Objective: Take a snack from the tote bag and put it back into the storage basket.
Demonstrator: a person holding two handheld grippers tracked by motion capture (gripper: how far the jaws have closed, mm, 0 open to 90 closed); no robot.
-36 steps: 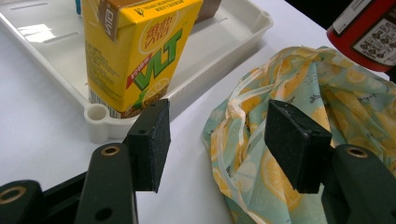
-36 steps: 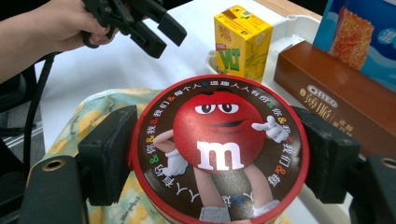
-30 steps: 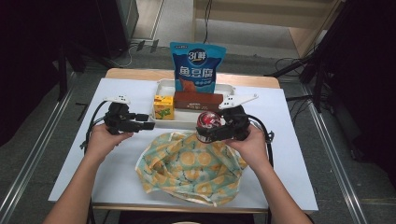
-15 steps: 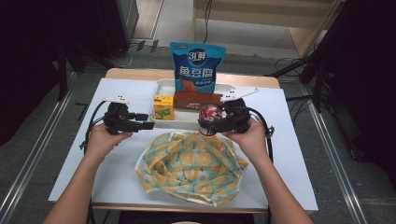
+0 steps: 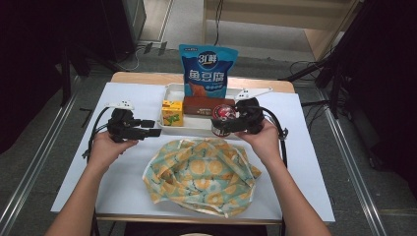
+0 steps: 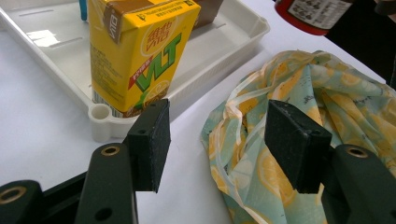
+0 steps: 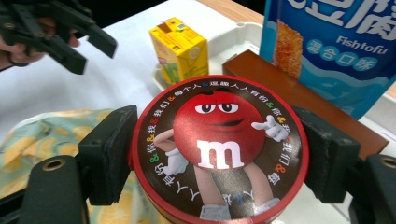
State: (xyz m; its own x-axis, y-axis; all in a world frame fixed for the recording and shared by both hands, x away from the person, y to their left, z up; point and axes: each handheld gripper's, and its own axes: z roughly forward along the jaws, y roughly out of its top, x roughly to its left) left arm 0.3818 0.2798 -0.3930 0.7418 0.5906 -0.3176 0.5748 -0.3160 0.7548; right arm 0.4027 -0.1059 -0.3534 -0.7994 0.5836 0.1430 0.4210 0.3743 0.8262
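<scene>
My right gripper (image 5: 227,122) is shut on a round red m&m's can (image 7: 218,144), held in the air over the front rim of the white tray (image 5: 173,90); the same can (image 5: 224,118) shows in the high view. In the tray stand a yellow VLT drink carton (image 5: 172,113), a brown box (image 5: 205,105) and a blue fish-tofu bag (image 5: 207,70). My left gripper (image 5: 150,129) hovers left of the tray, open, nothing between its pads (image 6: 150,144). A lemon-print cloth bag (image 5: 201,174) lies crumpled on the table's front half.
The white tabletop (image 5: 130,174) has bare room to the left of the cloth and at the far right. Wooden edge (image 5: 137,77) runs along the back. Cables trail from both grippers. Floor rails flank the table.
My right gripper has carried the m&m's can up and away from the cloth toward the tray's front rim. The left gripper has stayed put.
</scene>
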